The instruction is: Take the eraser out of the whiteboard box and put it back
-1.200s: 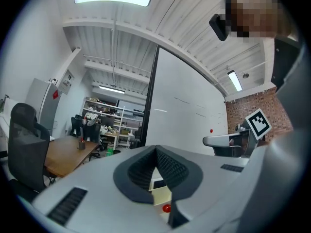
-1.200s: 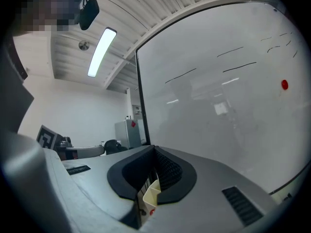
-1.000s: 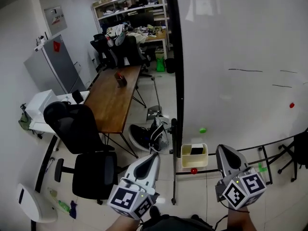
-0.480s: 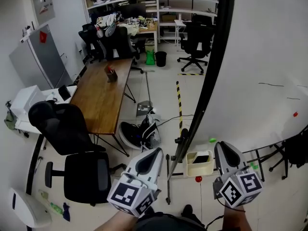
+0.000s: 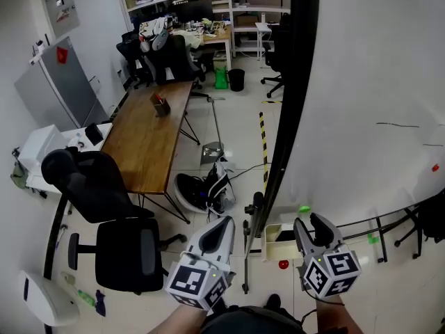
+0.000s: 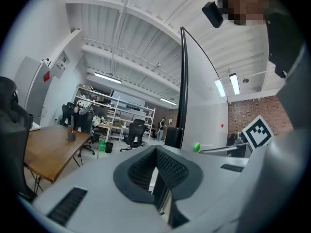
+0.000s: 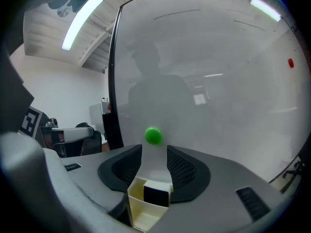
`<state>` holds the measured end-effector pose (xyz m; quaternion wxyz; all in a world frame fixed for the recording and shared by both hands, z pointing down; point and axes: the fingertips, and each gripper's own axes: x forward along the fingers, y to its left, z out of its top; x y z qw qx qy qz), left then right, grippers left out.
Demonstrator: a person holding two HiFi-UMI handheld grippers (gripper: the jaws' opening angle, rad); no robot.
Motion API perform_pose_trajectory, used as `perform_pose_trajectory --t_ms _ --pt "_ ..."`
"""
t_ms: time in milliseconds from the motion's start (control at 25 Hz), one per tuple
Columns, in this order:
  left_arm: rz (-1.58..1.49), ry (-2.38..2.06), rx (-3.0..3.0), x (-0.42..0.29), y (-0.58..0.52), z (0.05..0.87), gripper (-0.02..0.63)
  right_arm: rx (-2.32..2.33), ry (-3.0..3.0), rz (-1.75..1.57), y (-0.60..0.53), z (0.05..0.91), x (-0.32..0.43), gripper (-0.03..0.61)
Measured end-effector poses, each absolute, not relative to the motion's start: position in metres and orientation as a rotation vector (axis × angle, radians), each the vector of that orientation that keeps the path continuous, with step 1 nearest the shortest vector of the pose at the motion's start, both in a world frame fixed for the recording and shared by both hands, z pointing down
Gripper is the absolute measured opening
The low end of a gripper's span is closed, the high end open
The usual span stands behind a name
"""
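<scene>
Two grey plastic tongs reach out toward a smooth, shiny whiteboard [image 5: 375,82] with a black edge. The left gripper [image 5: 221,223] has its bumpy black pads pressed together with nothing in them. The right gripper [image 5: 311,225] is opening its jaws, and nothing is pinched between them. Just past its tips sits the whiteboard box [image 5: 271,235], a small cream box with an open top and thin walls. The eraser [image 5: 285,236] is a dark little block, and it is inside the box. A round green magnet [image 5: 304,209] sticks to the board just above. A second ago the right jaws were closed tight and the box sat more to the left of them; now the box is right in front.
</scene>
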<state>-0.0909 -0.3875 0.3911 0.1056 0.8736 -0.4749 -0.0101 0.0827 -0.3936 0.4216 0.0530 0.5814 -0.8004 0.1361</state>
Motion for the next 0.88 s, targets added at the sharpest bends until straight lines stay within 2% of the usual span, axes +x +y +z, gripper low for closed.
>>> perform_pose_trajectory --t_ms 160,240,480,880 --pt "0.005 -1.372 2.556 -0.084 -0.397 0.428 0.028 1.728 -2.351 0.482 -0.405 0.469 0.081 0.197" --pt "0.035 -1.370 2.538 -0.082 -0.403 0.445 0.028 1.714 -2.321 0.503 -0.411 0.488 0.079 0.256" --pt "0.119 -1.340 2.505 -0.085 -0.414 0.479 0.028 1.718 -2.221 0.489 -0.420 0.521 0.075 0.259" --pt "0.141 -1.275 2.521 -0.079 -0.422 0.489 0.028 1.737 -2.190 0.509 -0.424 0.524 0.065 0.259"
